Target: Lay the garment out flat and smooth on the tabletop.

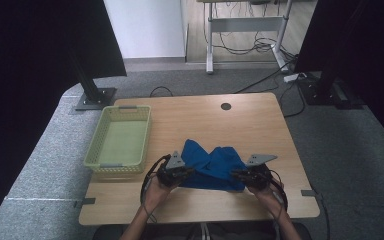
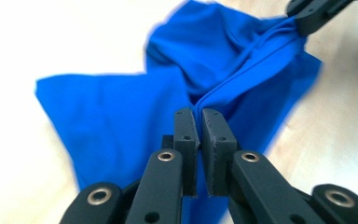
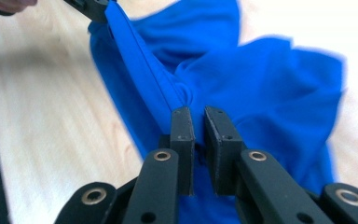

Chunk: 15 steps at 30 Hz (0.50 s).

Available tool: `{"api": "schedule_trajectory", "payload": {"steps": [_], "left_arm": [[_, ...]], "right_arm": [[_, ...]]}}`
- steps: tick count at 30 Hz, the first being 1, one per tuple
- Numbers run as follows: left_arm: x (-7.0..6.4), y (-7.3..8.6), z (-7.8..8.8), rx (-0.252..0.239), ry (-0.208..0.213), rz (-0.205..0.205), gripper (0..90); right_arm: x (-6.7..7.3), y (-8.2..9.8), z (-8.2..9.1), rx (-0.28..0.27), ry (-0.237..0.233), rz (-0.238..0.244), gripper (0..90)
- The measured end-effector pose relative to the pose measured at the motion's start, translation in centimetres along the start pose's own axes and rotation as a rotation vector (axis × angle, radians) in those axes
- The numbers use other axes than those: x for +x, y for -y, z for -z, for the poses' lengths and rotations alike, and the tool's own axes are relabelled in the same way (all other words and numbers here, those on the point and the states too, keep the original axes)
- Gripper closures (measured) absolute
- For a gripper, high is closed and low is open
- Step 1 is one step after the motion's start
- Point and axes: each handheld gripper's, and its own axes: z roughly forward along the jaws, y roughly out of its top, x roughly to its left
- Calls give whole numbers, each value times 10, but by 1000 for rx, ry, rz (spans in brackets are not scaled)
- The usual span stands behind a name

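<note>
A crumpled blue cloth (image 1: 212,165) lies on the near middle of the wooden table (image 1: 240,125). My left gripper (image 1: 189,171) is shut on the cloth's near left edge, and my right gripper (image 1: 235,174) is shut on its near right edge. In the left gripper view the jaws (image 2: 199,116) pinch a hem of the cloth (image 2: 121,112), which runs taut up to the right gripper (image 2: 314,13) at top right. Seen from the right gripper view, the jaws (image 3: 198,114) clamp the same hem of blue cloth (image 3: 270,88), stretched toward the left gripper (image 3: 91,7) at top left.
A light green plastic basket (image 1: 121,139) stands on the table's left side, beside the left hand. A round cable hole (image 1: 225,106) sits near the far edge. Black stand bases (image 1: 96,98) and floor cables (image 1: 260,47) lie beyond the table.
</note>
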Motion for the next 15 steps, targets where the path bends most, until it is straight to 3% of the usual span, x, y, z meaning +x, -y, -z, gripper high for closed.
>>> {"api": "schedule_trajectory", "payload": {"steps": [4,8,14,15], "left_arm": [[11,-11,-11,-3,-43,-15,849],[26,-12,-36,39,-90,-14,847],[36,8,-71,135,-90,0,845],[35,11,-72,118,-89,7,844]], "right_arm": [[-10,-11,-1,-21,41,-6,815],[-25,-19,-13,-15,84,-21,816],[-41,-12,-46,87,134,-29,815],[-42,-9,-51,105,134,-27,814]]}}
